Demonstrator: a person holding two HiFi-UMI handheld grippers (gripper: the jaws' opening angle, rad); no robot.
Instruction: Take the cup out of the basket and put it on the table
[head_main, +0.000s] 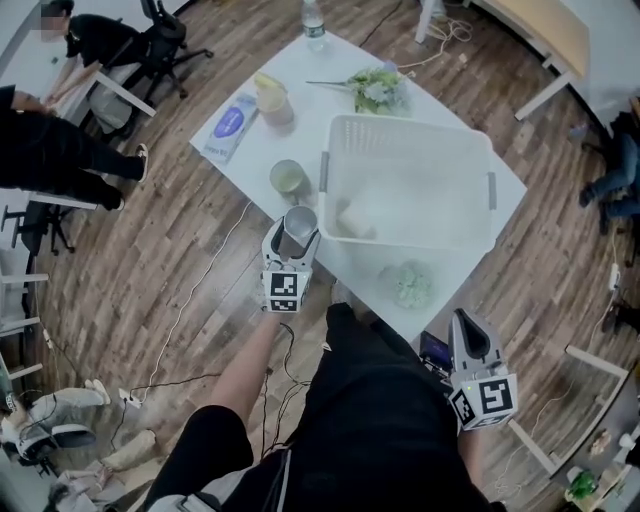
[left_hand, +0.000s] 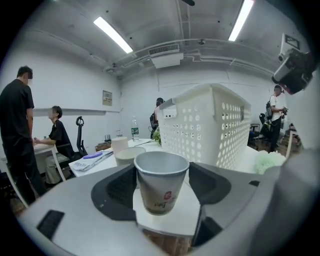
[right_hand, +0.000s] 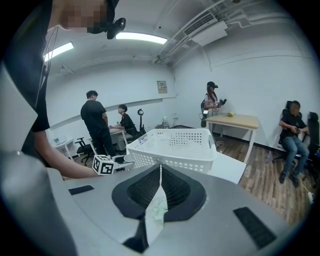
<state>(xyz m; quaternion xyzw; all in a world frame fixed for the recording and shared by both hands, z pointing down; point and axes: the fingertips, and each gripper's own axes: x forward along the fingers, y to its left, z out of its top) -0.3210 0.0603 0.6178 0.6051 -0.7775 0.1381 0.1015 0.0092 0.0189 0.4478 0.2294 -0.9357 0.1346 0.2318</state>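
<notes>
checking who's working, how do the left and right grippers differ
The left gripper clamps an upright paper cup; the right gripper has its fingers together, empty. The left is at the table edge beside the basket; the right is off it. Both carry a marker cube.

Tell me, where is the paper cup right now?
In the head view, the paper cup is held upright by the left gripper, just left of the white basket, near the front edge of the table.

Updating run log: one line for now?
left gripper: shut on white paper cup | cup: outside white plastic basket | right gripper: shut, empty
</notes>
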